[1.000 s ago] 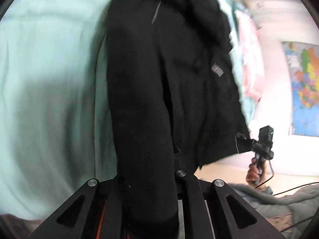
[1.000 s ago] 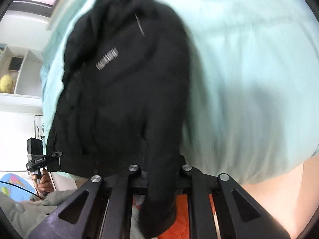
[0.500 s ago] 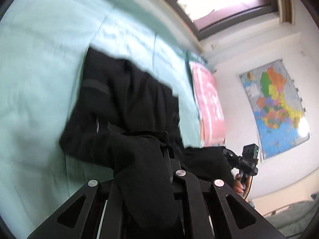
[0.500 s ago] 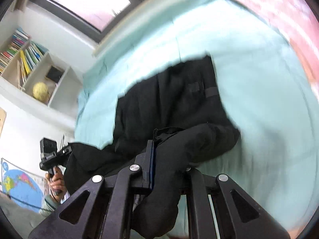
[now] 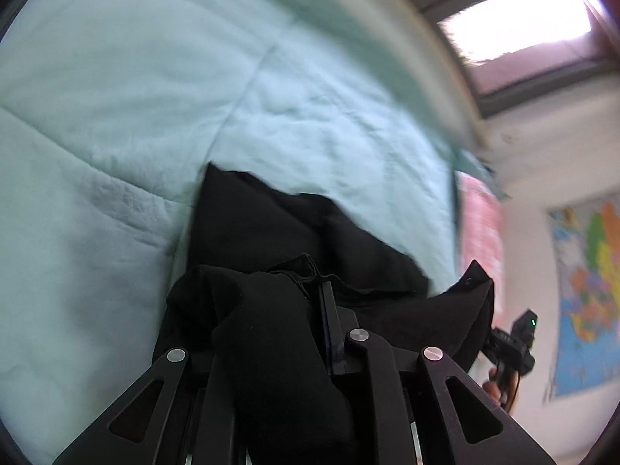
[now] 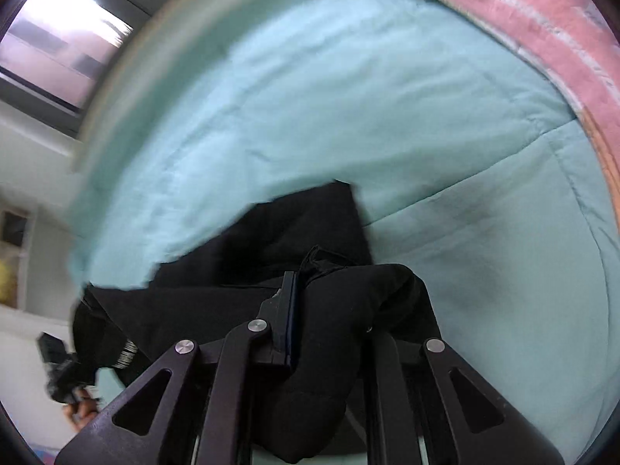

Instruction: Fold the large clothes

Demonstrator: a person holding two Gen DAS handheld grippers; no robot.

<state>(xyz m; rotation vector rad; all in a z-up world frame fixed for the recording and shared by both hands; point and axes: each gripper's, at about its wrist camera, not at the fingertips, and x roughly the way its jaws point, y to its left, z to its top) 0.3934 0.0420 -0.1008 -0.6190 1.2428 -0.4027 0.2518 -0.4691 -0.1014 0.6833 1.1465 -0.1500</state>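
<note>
Left gripper (image 5: 310,310) clenched on a bunched fold of the black fabric jacket (image 5: 267,232), jaws just easing apart a little with cloth still between them. Right gripper (image 6: 329,294) likewise clamped on the garment's other end. Jacket draped at 6 o'clock over the pale mint quilted bed cover (image 5: 116,116), pink patterned blanket (image 6: 542,31) at 1 o'clock.

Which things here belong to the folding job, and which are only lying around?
Job:
- black jacket
- left claw, shut on it
- right claw, shut on it
- mint quilt under it

Lying about:
- pink blanket
- wall map
- window
</note>
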